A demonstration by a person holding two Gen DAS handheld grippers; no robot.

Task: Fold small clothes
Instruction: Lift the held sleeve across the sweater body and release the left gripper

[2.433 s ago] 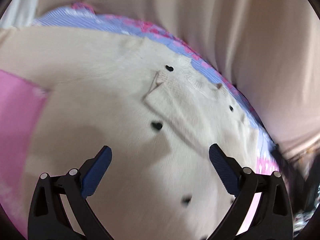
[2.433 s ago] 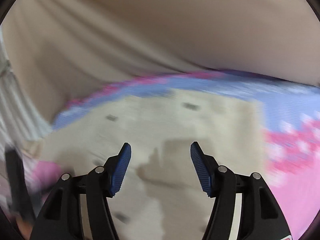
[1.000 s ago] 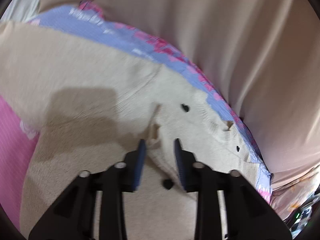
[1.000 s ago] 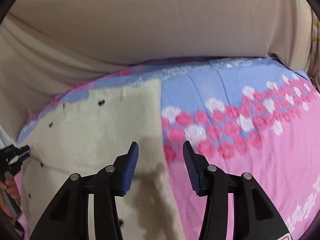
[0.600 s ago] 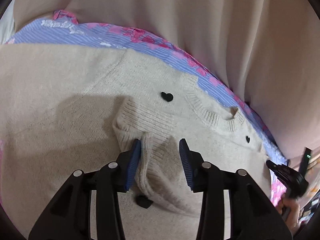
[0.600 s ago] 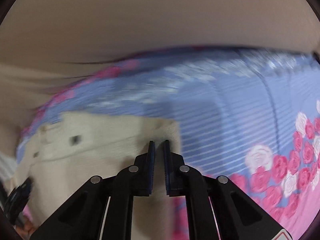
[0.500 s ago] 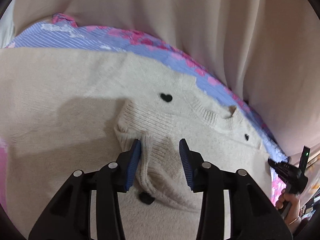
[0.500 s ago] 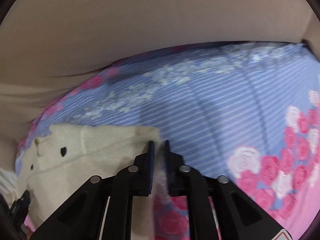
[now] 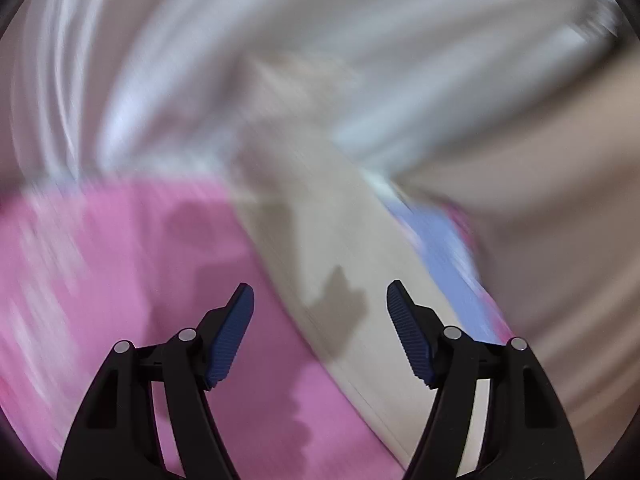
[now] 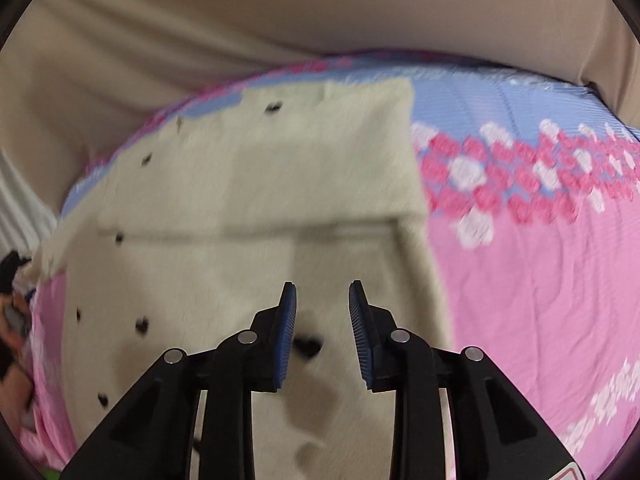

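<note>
A small cream knit sweater (image 10: 248,208) with black heart dots lies flat on the bedspread, its far part folded over the body with a straight fold edge across. My right gripper (image 10: 322,312) hovers over the sweater's near right part, its jaws opening with nothing between them. The left wrist view is heavily blurred: a cream strip of the sweater (image 9: 360,280) runs diagonally over pink cloth. My left gripper (image 9: 320,308) hangs above that strip's left edge, jaws opening wide and empty.
The bedspread (image 10: 532,288) is pink with a blue striped band and rose pattern at the far side. Beige curtain (image 10: 280,12) hangs behind the bed. A person's hand with a black object (image 10: 12,280) shows at the left edge. Pale blurred drapery (image 9: 200,60) fills the left view's top.
The right gripper let go of the sweater's corner, now laid folded over the body, and pulled back. The left gripper released the sleeve cuff, opened wide and swung fast to the left.
</note>
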